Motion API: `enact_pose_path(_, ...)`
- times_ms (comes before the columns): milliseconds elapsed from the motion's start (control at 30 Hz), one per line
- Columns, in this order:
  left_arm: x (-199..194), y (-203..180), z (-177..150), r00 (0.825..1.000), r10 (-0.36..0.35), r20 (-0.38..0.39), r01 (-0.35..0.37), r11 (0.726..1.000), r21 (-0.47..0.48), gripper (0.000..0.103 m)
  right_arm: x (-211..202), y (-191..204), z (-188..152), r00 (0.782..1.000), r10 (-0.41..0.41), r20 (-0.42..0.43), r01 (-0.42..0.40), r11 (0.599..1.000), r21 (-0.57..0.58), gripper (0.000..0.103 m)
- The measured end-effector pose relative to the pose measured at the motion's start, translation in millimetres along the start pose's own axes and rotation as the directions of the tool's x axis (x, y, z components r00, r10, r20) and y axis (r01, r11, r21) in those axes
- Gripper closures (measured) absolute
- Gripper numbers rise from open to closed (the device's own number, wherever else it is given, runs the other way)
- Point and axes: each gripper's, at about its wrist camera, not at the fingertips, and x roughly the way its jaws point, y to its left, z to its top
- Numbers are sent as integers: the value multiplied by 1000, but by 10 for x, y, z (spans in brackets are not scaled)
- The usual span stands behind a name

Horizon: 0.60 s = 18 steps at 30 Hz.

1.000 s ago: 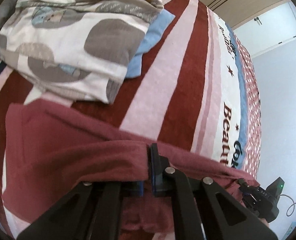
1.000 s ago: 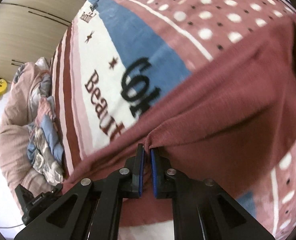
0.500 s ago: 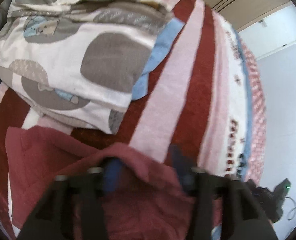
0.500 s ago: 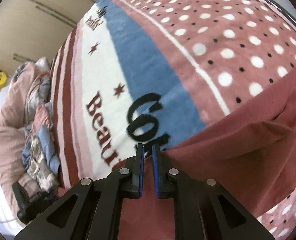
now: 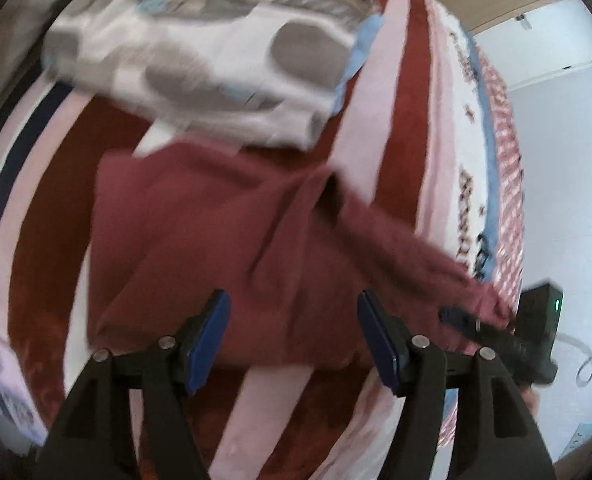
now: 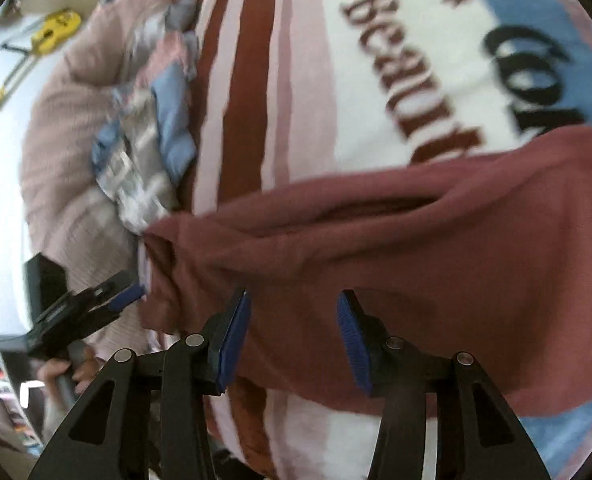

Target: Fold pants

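Note:
The maroon pants (image 5: pixel 223 248) lie folded over on the striped bed blanket (image 5: pixel 380 152); they also show in the right wrist view (image 6: pixel 416 256). My left gripper (image 5: pixel 291 336) is open and empty, its blue pads just above the pants' near edge. My right gripper (image 6: pixel 291 336) is open and empty over the pants' near part. The right gripper also shows at the right edge of the left wrist view (image 5: pixel 508 332), at the pants' end. The left gripper shows at the left of the right wrist view (image 6: pixel 91 308), beside the pants' other end.
A folded patterned quilt (image 5: pixel 215 56) lies on the bed just beyond the pants. A pink pillow (image 6: pixel 75 152) and crumpled bedding (image 6: pixel 151 136) sit at the bed's head. A yellow guitar (image 6: pixel 51 32) hangs on the wall. The blanket (image 6: pixel 304 92) carries large lettering.
Both grippers have opened and let go of the pants, which now lie on the bed. Both have pulled back; the right wrist view swung toward the bed's head.

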Motion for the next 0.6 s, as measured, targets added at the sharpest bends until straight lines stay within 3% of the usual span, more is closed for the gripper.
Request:
enact_pose_path(133,40,277,-227,999,-23,-49,19,997,-81,41,219,69,51,1000,-30,2,30,999,-17,63)
enact_pose_path(367,163,398,-361,993,-63,-97,49,989,-137,41,228,105,384,989,-95,117,95,995,1,68)
enact_pose_path(600,207,363,-236,982,-180,-48,168,967,-192,42,146,138,580,976,-125,179,126,992,10,68)
